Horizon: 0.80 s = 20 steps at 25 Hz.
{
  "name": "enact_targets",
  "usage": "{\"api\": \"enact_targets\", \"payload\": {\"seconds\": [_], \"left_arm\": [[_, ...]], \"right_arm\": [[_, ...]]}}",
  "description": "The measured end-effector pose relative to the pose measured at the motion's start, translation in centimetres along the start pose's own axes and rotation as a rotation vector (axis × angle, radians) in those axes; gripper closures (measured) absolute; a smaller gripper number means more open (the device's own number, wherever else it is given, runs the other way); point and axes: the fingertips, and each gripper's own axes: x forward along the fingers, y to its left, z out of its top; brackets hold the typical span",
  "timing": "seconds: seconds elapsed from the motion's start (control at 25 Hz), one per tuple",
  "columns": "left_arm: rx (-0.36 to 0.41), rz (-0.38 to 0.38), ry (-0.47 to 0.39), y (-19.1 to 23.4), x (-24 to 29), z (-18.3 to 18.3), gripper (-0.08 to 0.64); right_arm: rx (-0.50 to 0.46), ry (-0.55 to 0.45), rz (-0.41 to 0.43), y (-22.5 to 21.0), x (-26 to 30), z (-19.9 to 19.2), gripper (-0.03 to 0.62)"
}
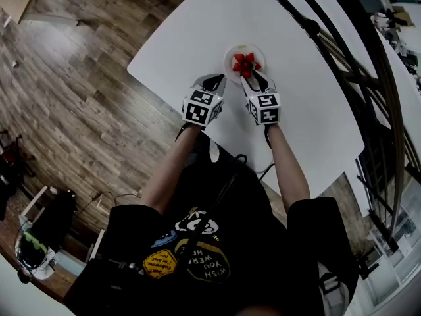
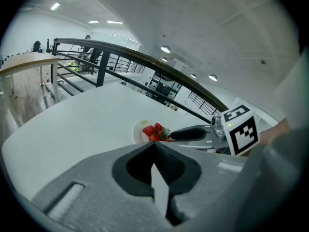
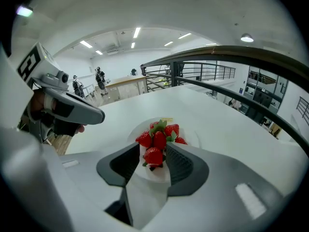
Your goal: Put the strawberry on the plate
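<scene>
Closest in, a black printed T-shirt [image 1: 197, 249] and two bare forearms [image 1: 289, 166] stretched out over a white round-cornered table [image 1: 191, 31]. At the left, the grey left gripper [image 2: 154, 146], jaws closed together on nothing, hanging just beside a small round white plate [image 1: 230, 59]. At the right, the grey right gripper [image 3: 153, 150], jaws spread wide either side of one red strawberry [image 3: 153, 157], pads not pressing on it. Lies on the plate's near part, just in front of a cluster of other red strawberries [image 3: 161, 132] with green leaves.
</scene>
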Motion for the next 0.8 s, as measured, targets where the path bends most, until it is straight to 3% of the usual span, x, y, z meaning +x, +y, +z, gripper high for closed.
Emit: {"api": "enact_targets", "payload": {"seconds": [0.28,0.6,0.8], "left_arm": [[0.048,-0.009,-0.062,-0.9,-2.8,1.6,0.561],[0.102,-0.049,-0.165,-4.0,-7.2,4.2,0.561],[0.146,-0.065,-0.219,-7.1,-10.4,5.6,0.561]], "right_arm": [[0.016,-0.118,-0.063,0.3,-3.6,3.2,0.455],[0.136,-0.327,-0.192,0.8,-11.2,6.8,0.558],[0.145,-0.405,-0.19,2.2,-16.6,7.8,0.588]]}}
